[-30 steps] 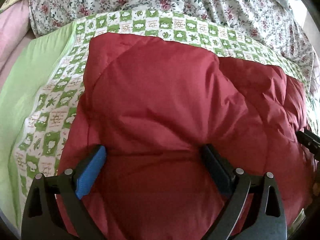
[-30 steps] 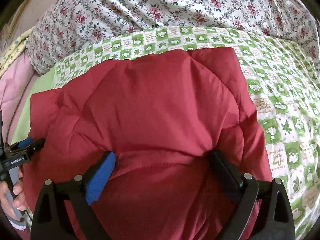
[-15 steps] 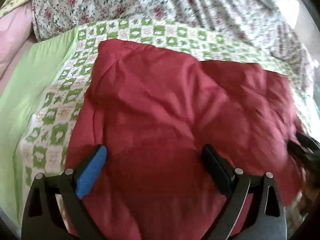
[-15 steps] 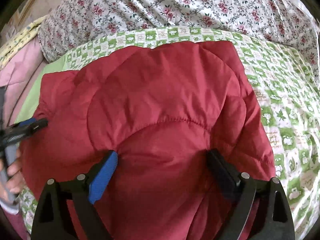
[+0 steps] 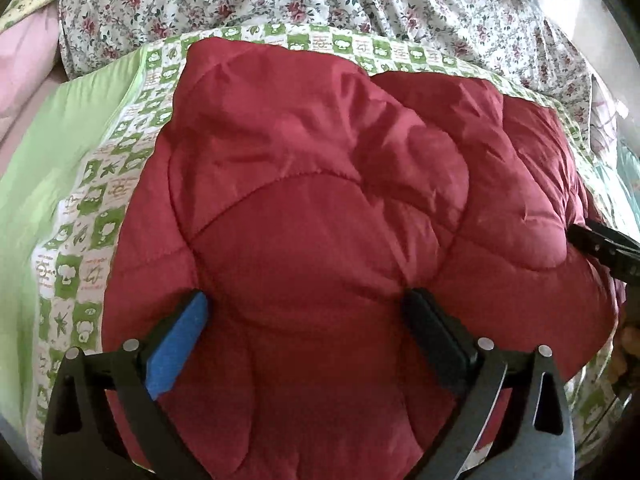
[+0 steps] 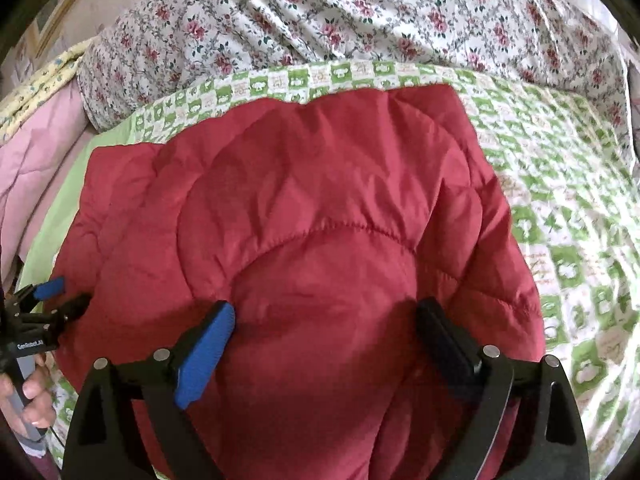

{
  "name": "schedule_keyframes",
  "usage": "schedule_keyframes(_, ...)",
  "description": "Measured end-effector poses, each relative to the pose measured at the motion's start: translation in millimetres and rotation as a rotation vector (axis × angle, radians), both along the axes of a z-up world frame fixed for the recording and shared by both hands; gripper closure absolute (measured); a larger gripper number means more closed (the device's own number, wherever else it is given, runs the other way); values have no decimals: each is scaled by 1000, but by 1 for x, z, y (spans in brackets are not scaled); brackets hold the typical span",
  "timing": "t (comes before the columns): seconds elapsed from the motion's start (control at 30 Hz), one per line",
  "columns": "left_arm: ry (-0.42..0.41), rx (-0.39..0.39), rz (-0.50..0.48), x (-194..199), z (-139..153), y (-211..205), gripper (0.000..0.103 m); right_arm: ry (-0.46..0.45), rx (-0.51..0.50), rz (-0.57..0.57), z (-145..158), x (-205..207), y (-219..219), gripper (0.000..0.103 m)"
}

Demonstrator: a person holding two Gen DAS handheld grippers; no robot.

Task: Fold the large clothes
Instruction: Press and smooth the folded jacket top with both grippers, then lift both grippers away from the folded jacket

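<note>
At the far left lies a pale pink padded quilt [image 6: 36,168], and just beside it a plain light-green sheet [image 5: 60,152] that runs into a green-and-white checked bedcover printed with small leaves and animals [image 6: 560,184]. On that cover, in the middle of the bed, sits the task's thing: a dark red quilted puffer jacket [image 5: 320,208], already doubled into a thick, lumpy bundle with curved stitch lines and a slick, crinkled shell. Behind it, at the far edge, is a white sheet with a small rose print [image 5: 360,4].

The left gripper [image 5: 304,320] hangs over the near left part of the jacket, its jaws opening wide; the blue pad and the black one stand on either side of a red bulge without pinching it. The right gripper [image 6: 326,330] is over the near right part, its fingers likewise spread apart and holding nothing.

The risk, as I judge it, is in the padding: with both grippers released, the springy fill may push the fold back open, and the smooth shell may slide on the cover. A new grip on so thick a bulge could catch only the top layer and pull the bundle askew toward the right.
</note>
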State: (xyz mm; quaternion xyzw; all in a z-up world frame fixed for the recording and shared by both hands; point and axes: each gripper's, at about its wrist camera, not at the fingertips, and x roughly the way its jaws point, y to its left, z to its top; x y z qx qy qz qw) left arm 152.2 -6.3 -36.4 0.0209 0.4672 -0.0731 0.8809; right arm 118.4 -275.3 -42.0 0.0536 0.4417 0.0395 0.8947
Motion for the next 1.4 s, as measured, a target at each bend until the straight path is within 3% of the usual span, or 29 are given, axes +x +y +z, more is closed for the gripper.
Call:
schedule_keyframes(0.3,9,4,8,0,1,0,0,-3,-4,-12,6,-2,3,7)
schedule_keyframes(0.47,-8,-13,18,-21,17,5,0,-30,65,-9,28,-34,1,8)
schedule_keyframes(0.67,-39,-4,29,-50,30,11,0,-44,70,31,43,-80,11,6)
schedule_keyframes(0.83,-23,2,26,-60,25,11,0,-19,90,35,34,-96,10,6)
schedule_keyframes(1.1,30,-30,28,-46,4,15,0,66,65,22,-3,-77,2,5)
schedule_keyframes(1.4,17,-13,48,-50,7,14,0,49,48,7,4,-81,6,4)
